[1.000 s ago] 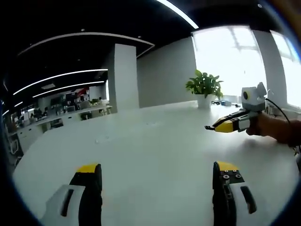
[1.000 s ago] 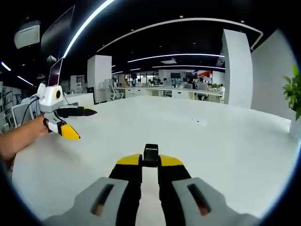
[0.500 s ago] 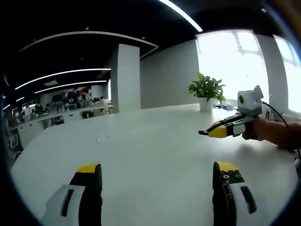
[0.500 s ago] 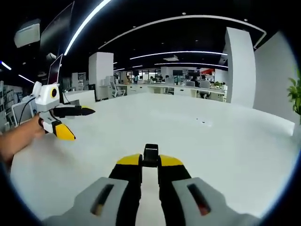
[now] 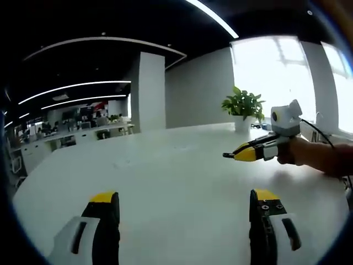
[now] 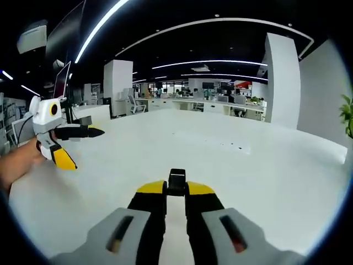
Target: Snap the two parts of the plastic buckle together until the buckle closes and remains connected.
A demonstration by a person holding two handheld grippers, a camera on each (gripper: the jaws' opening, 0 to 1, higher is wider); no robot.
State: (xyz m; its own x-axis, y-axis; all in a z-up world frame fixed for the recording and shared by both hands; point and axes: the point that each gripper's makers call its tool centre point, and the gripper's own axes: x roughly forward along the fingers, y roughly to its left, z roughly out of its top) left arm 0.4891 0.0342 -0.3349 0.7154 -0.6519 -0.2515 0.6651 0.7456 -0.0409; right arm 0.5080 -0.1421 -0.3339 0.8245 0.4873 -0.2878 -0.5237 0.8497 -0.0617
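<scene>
1. Right gripper (image 6: 177, 190): jaws together, clamped on a small black buckle part (image 6: 177, 181) standing up between the yellow tips; presumably held tip-forward so its mating end stays free.
2. Left gripper (image 5: 185, 207): jaws wide apart, nothing between them, held above the white table (image 5: 182, 176); likely opened in readiness for the second part.
3. Same left gripper seen from the right gripper view (image 6: 69, 146): jaws spread, left of the clamped buckle part, carried by a hand (image 6: 19, 163).
4. Same right gripper seen from the left gripper view (image 5: 234, 154): tips closed, above the table, in front of the potted plant (image 5: 242, 105).
5. Count: two grippers, one buckle part seen, one table, one potted plant.
6. Second buckle part: cannot tell where; small dark specks on the table beyond the clamped part, too small to identify.
7. Judgement: buckle not yet joined.
</scene>
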